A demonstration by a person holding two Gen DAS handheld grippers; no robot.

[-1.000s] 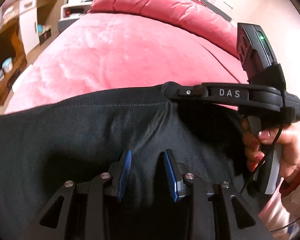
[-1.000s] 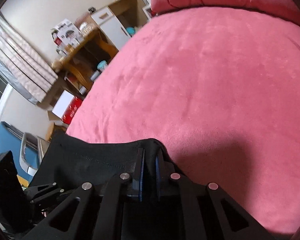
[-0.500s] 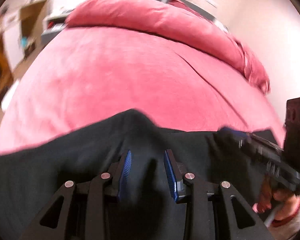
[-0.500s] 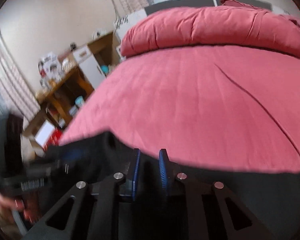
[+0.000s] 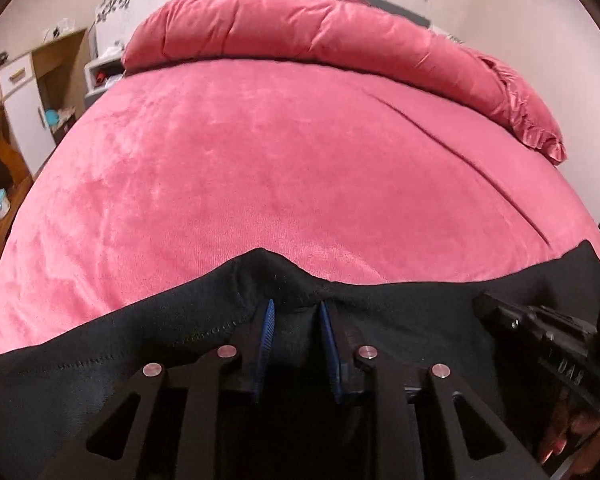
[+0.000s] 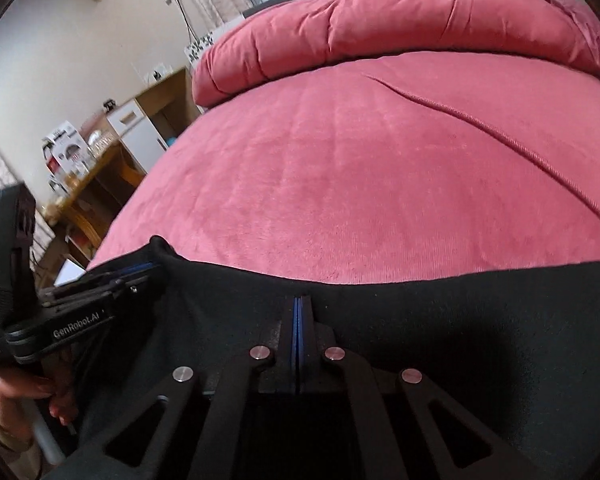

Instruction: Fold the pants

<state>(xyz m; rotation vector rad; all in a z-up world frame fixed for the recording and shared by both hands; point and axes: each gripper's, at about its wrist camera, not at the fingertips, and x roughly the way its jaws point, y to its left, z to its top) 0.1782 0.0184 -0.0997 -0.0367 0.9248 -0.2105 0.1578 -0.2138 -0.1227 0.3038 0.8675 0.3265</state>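
Black pants (image 5: 400, 312) lie stretched along the near edge of a pink bed (image 5: 284, 160). My left gripper (image 5: 296, 320) is shut on a bunched fold of the pants' edge, blue pads pressing thick fabric between them. My right gripper (image 6: 301, 312) is shut tight on the pants (image 6: 440, 312) edge further along, its blue pads nearly touching. Each gripper shows in the other's view: the right one (image 5: 540, 340) at the left view's right edge, the left one (image 6: 100, 284) at the right view's left, gripping a corner of the pants.
A rolled pink duvet (image 5: 320, 36) lies across the head of the bed. Wooden shelves and a white cabinet (image 5: 24, 92) with clutter stand to the left of the bed. A long crease (image 6: 500, 136) runs across the bedspread.
Both grippers have swung to face the head of the bed and moved apart, pulling the pants' edge out straight between them. The right gripper's pads have closed tighter.
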